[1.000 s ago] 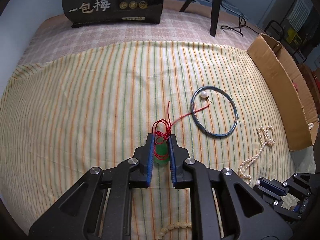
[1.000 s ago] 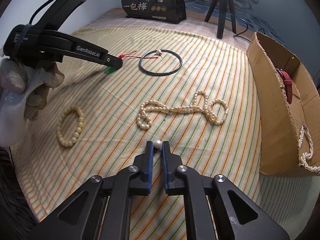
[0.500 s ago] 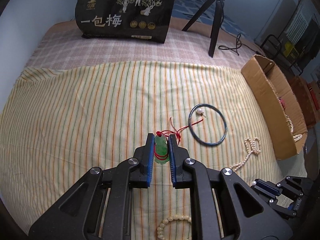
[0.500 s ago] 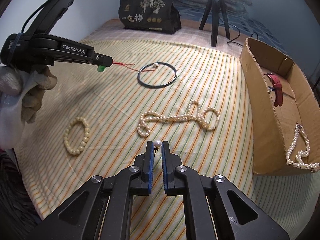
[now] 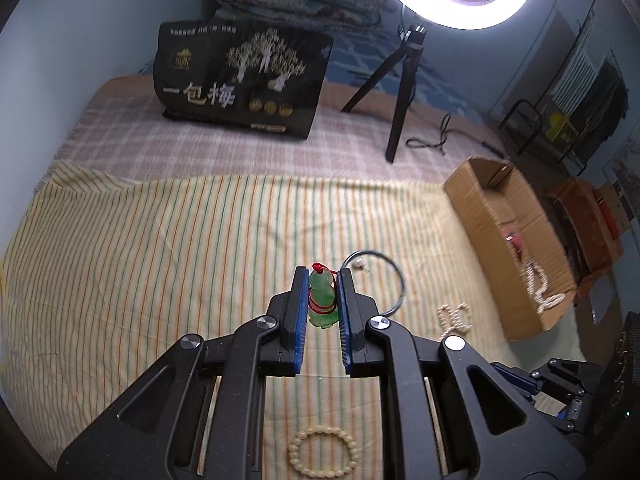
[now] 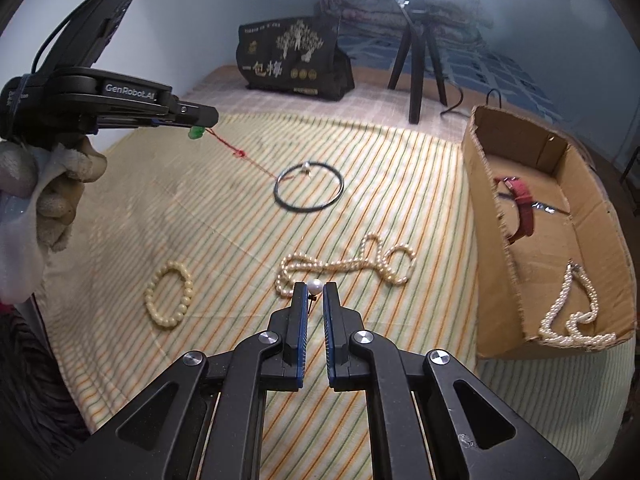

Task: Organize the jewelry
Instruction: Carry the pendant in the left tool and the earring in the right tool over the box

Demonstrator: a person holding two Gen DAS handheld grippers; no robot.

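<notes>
So the green pendant (image 5: 322, 298) is pinched between the left gripper (image 5: 323, 300) pads, lifted clear above the striped cloth (image 5: 160, 248). Its red cord (image 6: 248, 158) trails down toward the dark bangle (image 6: 309, 191), and the far end looks like it's lying at or across the ring, so I'd guess a careless pull could drag the bangle along. The right gripper (image 6: 315, 300) is closed narrow on a pearl earring (image 6: 314, 287), held at the very fingertips.

Looks like the carry step: both pieces picked up, next stop probably the cardboard box (image 6: 484, 240) off to the right. That calls for lifting the pendant high enough that the cord comes free, then letting go over the box opening.

View differences: the right wrist camera shows the whole cord run, the gloved hand (image 6: 52, 200), the long pearl necklace (image 6: 344, 266) on the cloth, and the red strap (image 6: 522, 208) plus the pearl strand (image 6: 572, 312) already in the box. The left wrist camera mostly hides the cord behind its own fingers, but shows the grip on the pendant up close, with the bead bracelet (image 5: 324, 450) right below.
</notes>
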